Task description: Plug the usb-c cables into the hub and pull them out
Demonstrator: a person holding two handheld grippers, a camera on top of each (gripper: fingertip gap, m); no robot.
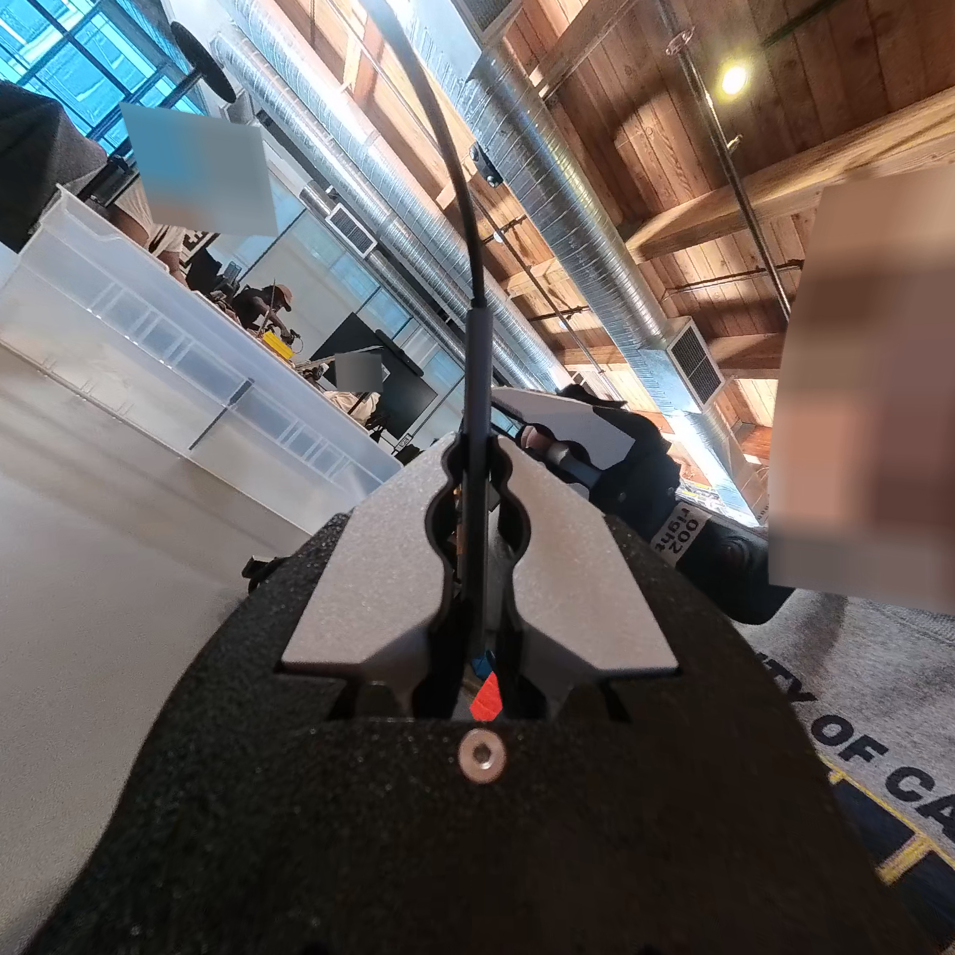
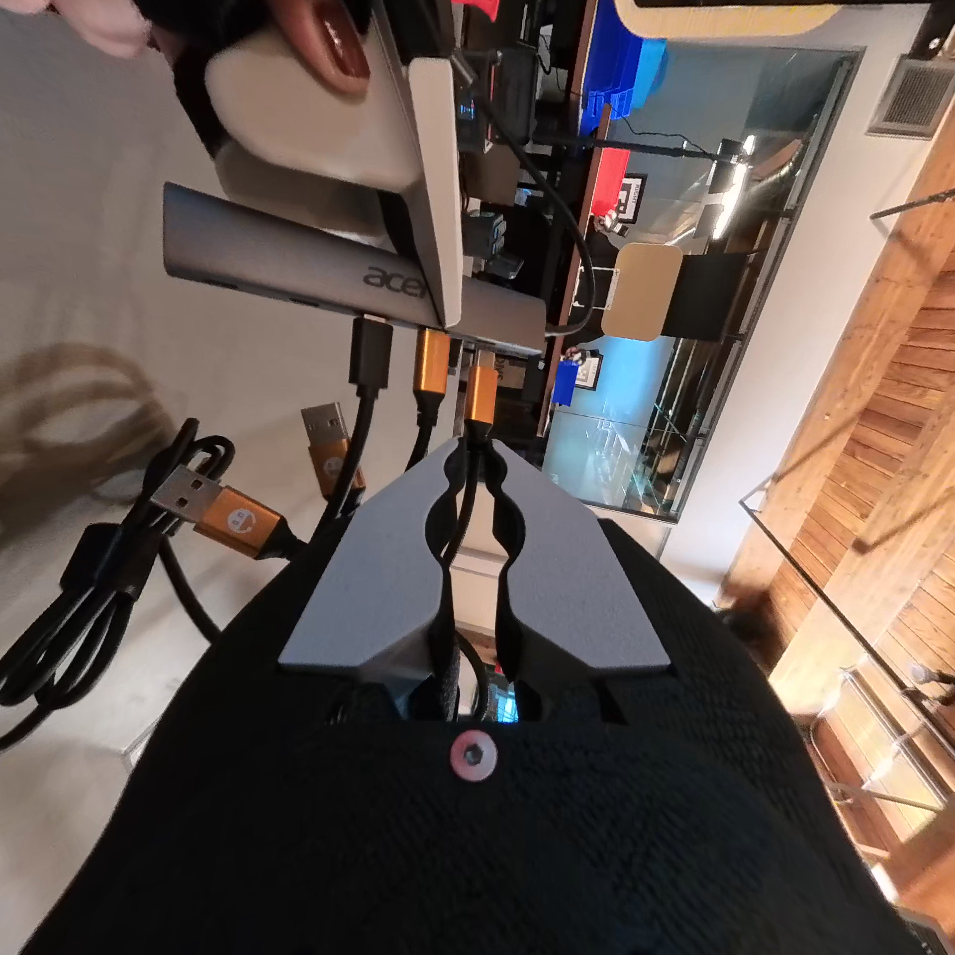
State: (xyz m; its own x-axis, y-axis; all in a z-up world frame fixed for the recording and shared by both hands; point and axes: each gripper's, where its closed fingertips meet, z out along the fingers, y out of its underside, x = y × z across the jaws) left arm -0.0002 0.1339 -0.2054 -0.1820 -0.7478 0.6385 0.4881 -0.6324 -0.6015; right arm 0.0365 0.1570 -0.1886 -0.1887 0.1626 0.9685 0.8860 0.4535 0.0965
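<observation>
My left gripper (image 1: 476,444) is shut on the grey hub (image 1: 475,372), seen edge-on, with the hub's own black cable (image 1: 455,155) arching upward. In the right wrist view the hub (image 2: 268,253) is held up by the left gripper's white fingers (image 2: 434,155). A black plug (image 2: 369,356) and an orange plug (image 2: 431,362) sit in the hub's edge. My right gripper (image 2: 475,444) is shut on the black cable just under a second orange plug (image 2: 479,387). That plug's metal tip shows at the hub's edge; I cannot tell whether it is seated.
Two loose orange USB-A ends (image 2: 227,511) (image 2: 330,444) and coiled black cables (image 2: 103,594) lie on the white table (image 2: 77,310). A clear plastic bin (image 1: 155,320) stands on the table behind. A person in a grey sweatshirt (image 1: 852,723) is close on the right. The left gripper's tips are roughly 5 cm from the right gripper's.
</observation>
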